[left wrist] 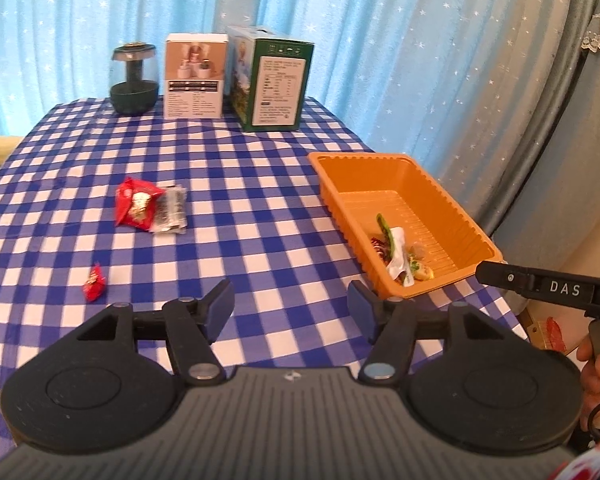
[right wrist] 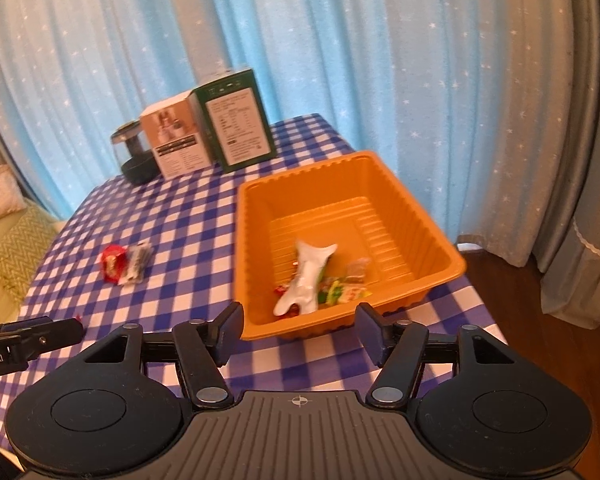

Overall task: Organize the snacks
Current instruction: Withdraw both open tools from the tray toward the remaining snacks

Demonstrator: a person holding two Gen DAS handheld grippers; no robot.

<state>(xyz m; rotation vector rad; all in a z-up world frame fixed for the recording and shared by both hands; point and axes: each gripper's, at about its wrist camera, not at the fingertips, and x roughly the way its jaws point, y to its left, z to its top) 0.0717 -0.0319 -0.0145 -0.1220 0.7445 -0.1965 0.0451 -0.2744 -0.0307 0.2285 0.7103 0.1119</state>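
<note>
Both the left gripper [left wrist: 291, 307] and right gripper [right wrist: 300, 330] hang spread and empty. The small red candy [left wrist: 94, 282], left of the left jaws, looks light, crinkly and slippery; pinch its middle. 2 packets [left wrist: 150, 210] lie beyond, the orange tray [right wrist: 448, 276] ahead of the right jaws.

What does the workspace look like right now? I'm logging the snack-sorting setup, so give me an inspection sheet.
Surface: table under a blue-and-white checked cloth, lightly wrinkled.
Job's things: orange tray near the right edge, holding a white wrapper and several small snacks. Still on the cloth: red packet touching a clear dark-printed packet; small red candy lying apart, nearer the left gripper.
Clutter: dark glass jar, white box, green box, along the far edge.
Grippers: left gripper and right gripper, jaws open, empty.
Cables: nothing seen.
Surroundings: blue starred curtain; cushions at left; wooden floor at right.
</note>
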